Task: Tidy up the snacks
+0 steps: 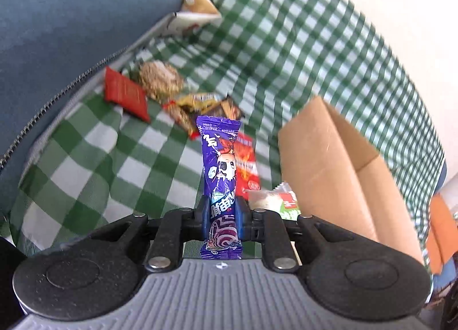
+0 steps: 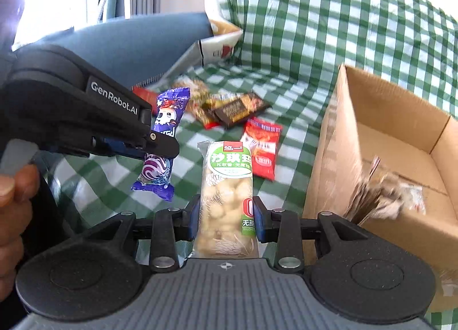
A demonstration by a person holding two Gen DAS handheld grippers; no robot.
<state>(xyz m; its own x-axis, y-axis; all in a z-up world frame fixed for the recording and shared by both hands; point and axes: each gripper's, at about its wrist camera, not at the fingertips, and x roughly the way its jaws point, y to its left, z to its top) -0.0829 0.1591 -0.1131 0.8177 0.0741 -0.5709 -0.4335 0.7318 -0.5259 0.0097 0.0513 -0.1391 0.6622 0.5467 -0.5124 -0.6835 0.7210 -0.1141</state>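
right wrist view, reading left to right: the left gripper (image 2: 160, 144), marked "genrobot.ai", pinches a purple cartoon candy wrapper (image 2: 160, 141) clear of the green checked cloth (image 2: 300, 29), likely to carry it off. the right gripper (image 2: 226, 220) clamps a green-labelled sachima pack (image 2: 226, 187). past the loose red chilli sachet (image 2: 262, 148), the open cardboard box (image 2: 400, 129) probably awaits both.

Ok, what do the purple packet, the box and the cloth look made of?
Purple packet: glossy plastic film, shiny with crimped ends. Box: plain brown corrugated cardboard, matte, with folded flaps. Green checked cloth: looks like soft woven fabric, since it drapes and creases.
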